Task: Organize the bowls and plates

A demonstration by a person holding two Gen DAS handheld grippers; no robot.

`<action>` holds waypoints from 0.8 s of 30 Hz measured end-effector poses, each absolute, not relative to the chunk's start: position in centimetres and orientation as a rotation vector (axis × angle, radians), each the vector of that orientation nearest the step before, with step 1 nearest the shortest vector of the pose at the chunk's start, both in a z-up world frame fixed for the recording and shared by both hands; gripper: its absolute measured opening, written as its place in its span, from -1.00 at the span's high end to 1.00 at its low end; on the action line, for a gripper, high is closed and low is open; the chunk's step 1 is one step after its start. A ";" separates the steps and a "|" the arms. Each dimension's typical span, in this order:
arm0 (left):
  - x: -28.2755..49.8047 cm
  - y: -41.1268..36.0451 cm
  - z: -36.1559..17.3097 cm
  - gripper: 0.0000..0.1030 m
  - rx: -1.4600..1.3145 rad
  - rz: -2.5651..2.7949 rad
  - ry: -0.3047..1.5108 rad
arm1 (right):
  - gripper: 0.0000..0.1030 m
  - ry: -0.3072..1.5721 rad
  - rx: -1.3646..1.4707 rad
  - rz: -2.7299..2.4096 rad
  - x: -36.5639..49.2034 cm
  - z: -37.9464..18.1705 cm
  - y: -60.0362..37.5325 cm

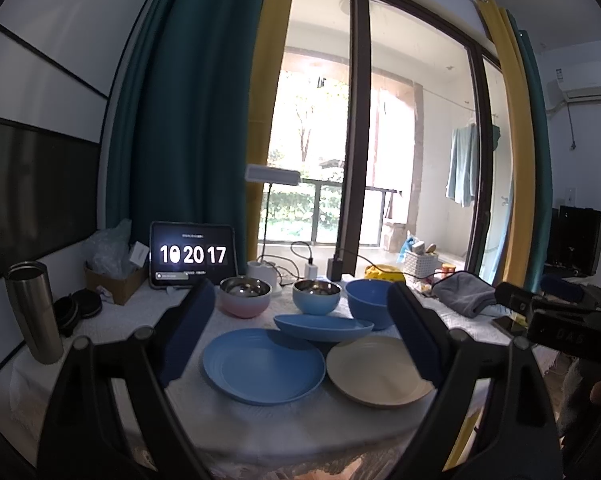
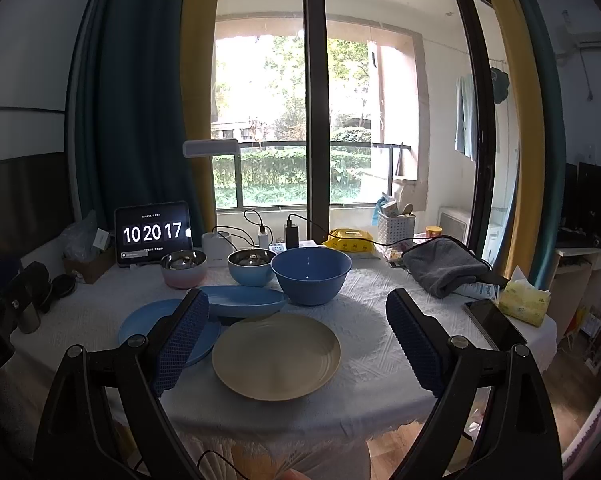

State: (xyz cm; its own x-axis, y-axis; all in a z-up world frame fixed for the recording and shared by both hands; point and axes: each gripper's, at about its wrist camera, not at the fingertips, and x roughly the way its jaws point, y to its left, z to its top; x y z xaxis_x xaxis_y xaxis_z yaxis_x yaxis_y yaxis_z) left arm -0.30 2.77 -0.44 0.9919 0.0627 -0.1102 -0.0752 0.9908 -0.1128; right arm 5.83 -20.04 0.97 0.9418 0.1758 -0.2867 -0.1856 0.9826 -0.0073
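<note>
Plates and bowls sit together on a white textured tablecloth [image 2: 372, 344] near the middle of a table in front of a tall window. Nearest the table's front edge lie two round plates, flat and right side up: a blue plate [image 1: 263, 364] on the left and a cream plate [image 2: 276, 355] on the right, just beside each other. Behind them rests a shallow blue oval dish [image 2: 242, 300] — its long axis runs left to right, parallel to the table's front edge, and its left end appears to overlap the blue plate's far rim. Further back stands a row of three bowls, all mouths up: a steel-lined pink bowl [image 1: 244, 296] on the left, a steel-lined light blue bowl [image 1: 317, 297] in the middle, and a larger deep blue bowl [image 2: 311, 275] on the right, just beside the light blue one.

Left gripper [image 1: 300, 332] hovers above the front of the table with its blue-padded fingers spread wide, grasping nothing. Right gripper [image 2: 296, 340] hovers likewise — fingers apart, empty, framing the cream plate.

Behind the dishes a tablet [image 2: 153, 234] shows the digits 10 20 17. A steel tumbler [image 1: 33, 312] stands at the far left, a folded grey towel [image 2: 444, 266] lies to the right, and a dark phone [image 2: 494, 324] lies near the right edge.
</note>
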 end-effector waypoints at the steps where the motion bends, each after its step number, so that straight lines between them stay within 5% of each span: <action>1: -0.3 2.7 -0.4 -0.72 -0.117 0.068 0.108 | -0.80 0.291 -0.035 0.184 5.9 0.9 -20.1; 24: 9.1 2.6 -2.1 -0.72 -0.120 0.087 0.266 | -0.80 0.391 -0.007 0.200 13.5 -1.5 -20.2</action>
State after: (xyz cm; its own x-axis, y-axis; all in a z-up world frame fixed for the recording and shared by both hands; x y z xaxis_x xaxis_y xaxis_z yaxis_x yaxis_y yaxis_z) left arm 9.09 2.59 -2.08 0.9611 0.0699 -0.2671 -0.1016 0.9891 -0.1067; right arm 13.52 -20.22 -1.53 0.9052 0.1926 -0.3789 -0.1955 0.9802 0.0313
